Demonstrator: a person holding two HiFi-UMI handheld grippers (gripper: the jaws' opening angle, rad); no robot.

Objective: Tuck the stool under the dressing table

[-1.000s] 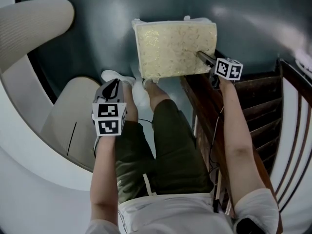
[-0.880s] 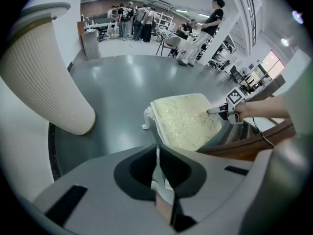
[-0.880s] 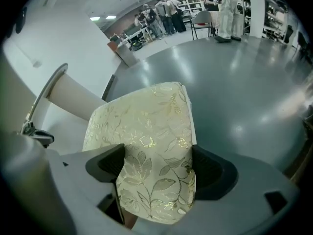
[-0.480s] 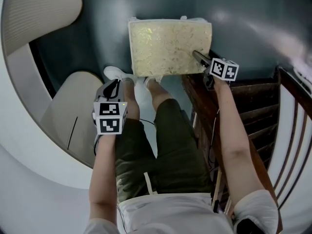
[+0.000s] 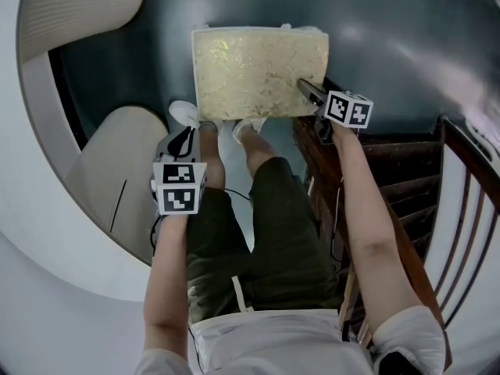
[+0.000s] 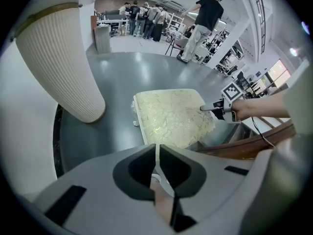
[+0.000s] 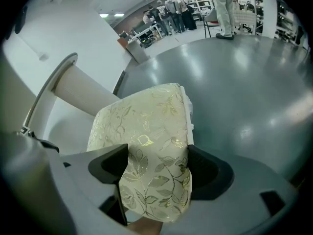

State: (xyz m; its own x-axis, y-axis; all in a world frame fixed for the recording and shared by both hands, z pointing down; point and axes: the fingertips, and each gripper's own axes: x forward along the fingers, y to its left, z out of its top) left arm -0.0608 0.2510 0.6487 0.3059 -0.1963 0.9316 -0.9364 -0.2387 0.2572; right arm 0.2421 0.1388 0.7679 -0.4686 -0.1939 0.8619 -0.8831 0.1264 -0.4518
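Stool (image 5: 258, 69) on grey floor (image 5: 406, 30), just ahead of shoes (image 5: 185, 113). Right gripper (image 7: 156, 168) jaws closing on its near-right corner, pads on cushion sides. Left gripper (image 6: 157, 163) nearly shut, empty. Open floor past far edge; dark wood frame (image 5: 406, 170) close at right.

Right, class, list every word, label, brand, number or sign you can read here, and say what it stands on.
No words, numbers or brands can be read in any view.
Cubes on the left gripper and the right gripper, whose jaws are closing on the stool: black-and-white square patterns, no letters.
Its cushion: leaf pattern, no label.
Far shelves: too small and blurred to read.
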